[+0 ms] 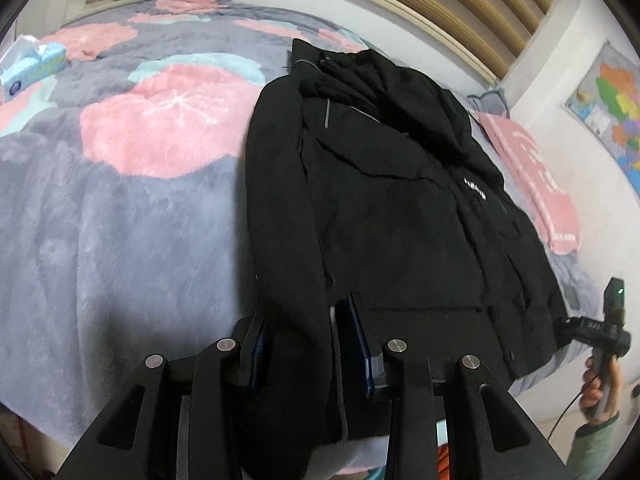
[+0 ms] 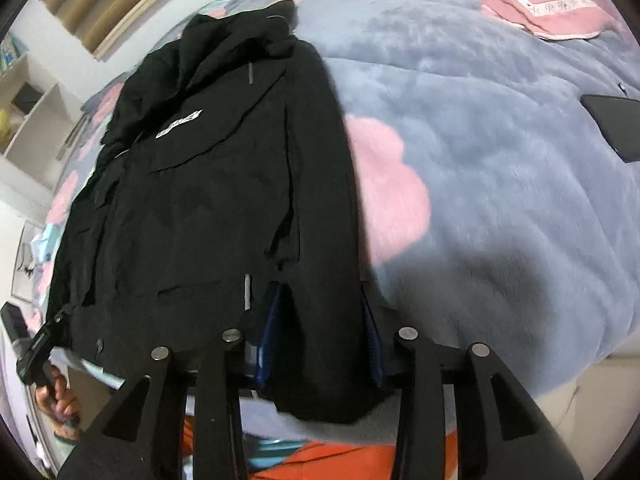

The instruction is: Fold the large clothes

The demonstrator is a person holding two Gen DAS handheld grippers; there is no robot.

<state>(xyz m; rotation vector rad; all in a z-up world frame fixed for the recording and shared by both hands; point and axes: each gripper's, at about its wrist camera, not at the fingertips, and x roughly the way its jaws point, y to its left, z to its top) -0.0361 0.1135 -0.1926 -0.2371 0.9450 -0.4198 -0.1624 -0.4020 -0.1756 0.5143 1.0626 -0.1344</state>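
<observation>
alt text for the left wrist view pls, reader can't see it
A black jacket lies spread on a bed covered by a grey plush blanket with pink patches, and the left gripper straddles one of its sleeves near the bed's edge. At far right a hand holds the right gripper by the jacket's hem; a tissue box sits far left.

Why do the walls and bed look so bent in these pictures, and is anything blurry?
Both views come through fisheye lenses, so straight lines bow: in the left wrist view the wooden headboard arcs. Corners go black in both. The black jacket loses detail in the dim light. In the right wrist view a soft shadow falls on the grey blanket, and the hand at the left edge looks smeared.
</observation>
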